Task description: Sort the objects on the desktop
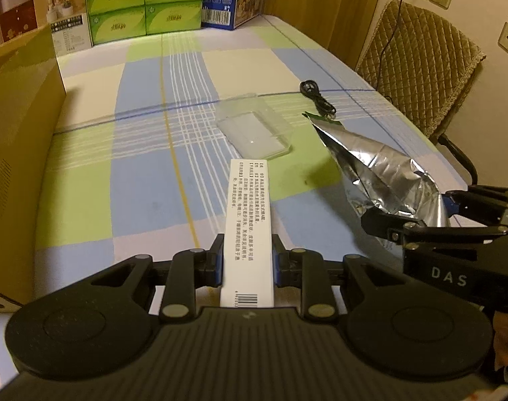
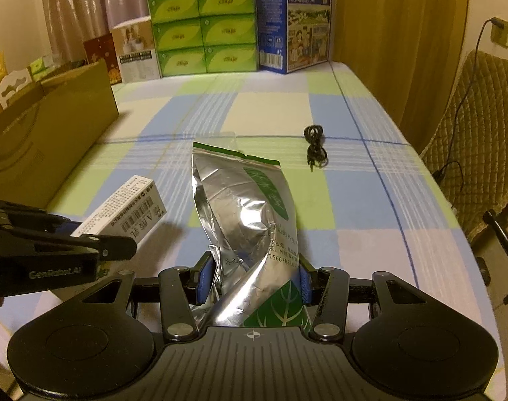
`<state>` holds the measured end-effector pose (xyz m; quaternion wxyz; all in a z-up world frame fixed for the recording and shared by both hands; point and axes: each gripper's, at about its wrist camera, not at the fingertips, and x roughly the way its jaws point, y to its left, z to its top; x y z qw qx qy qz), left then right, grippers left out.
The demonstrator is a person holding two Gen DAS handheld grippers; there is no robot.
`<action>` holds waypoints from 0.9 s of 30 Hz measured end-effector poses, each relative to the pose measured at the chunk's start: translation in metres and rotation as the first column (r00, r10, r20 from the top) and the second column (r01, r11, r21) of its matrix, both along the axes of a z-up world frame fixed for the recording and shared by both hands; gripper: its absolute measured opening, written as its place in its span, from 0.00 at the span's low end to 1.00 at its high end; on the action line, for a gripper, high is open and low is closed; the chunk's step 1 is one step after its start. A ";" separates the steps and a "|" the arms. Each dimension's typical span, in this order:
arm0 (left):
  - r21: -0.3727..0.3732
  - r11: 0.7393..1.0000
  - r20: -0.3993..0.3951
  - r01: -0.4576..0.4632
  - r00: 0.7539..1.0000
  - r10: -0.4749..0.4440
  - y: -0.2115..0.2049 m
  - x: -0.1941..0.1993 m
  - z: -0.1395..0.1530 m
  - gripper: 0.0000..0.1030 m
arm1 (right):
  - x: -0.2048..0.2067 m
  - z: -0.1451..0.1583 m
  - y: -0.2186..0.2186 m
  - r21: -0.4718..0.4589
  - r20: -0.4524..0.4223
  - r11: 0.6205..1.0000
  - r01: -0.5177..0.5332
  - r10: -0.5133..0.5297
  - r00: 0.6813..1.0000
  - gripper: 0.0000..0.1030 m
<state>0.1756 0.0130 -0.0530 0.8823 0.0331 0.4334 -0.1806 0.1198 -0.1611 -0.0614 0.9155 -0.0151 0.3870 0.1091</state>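
In the left wrist view my left gripper point(image 1: 248, 264) is shut on a long white printed box point(image 1: 248, 214) that sticks out forward above the checked tablecloth point(image 1: 136, 153). My right gripper point(image 2: 254, 280) is shut on the lower end of a crumpled silver foil bag with green print point(image 2: 240, 207), which stands up between its blue pads. Each view shows the other gripper from the side: the right gripper point(image 1: 417, 209) with the foil bag point(image 1: 387, 173), and the left gripper point(image 2: 96, 234) with the white box point(image 2: 126, 210). A clear plastic tray point(image 1: 254, 130) and a coiled black cable point(image 1: 315, 97) lie on the cloth beyond.
A large cardboard box point(image 2: 53, 133) lines the left side. Stacked green tissue packs point(image 2: 203, 30) and a blue milk carton box point(image 2: 294, 20) stand at the far end. A padded chair point(image 2: 471, 133) sits off the right edge. The black cable point(image 2: 315, 147) lies right of centre.
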 end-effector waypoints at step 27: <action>0.014 0.996 0.189 -0.091 0.978 0.087 0.062 -0.071 0.128 0.21 | -0.063 0.101 0.045 0.118 0.118 0.990 -0.077 0.063 0.991 0.45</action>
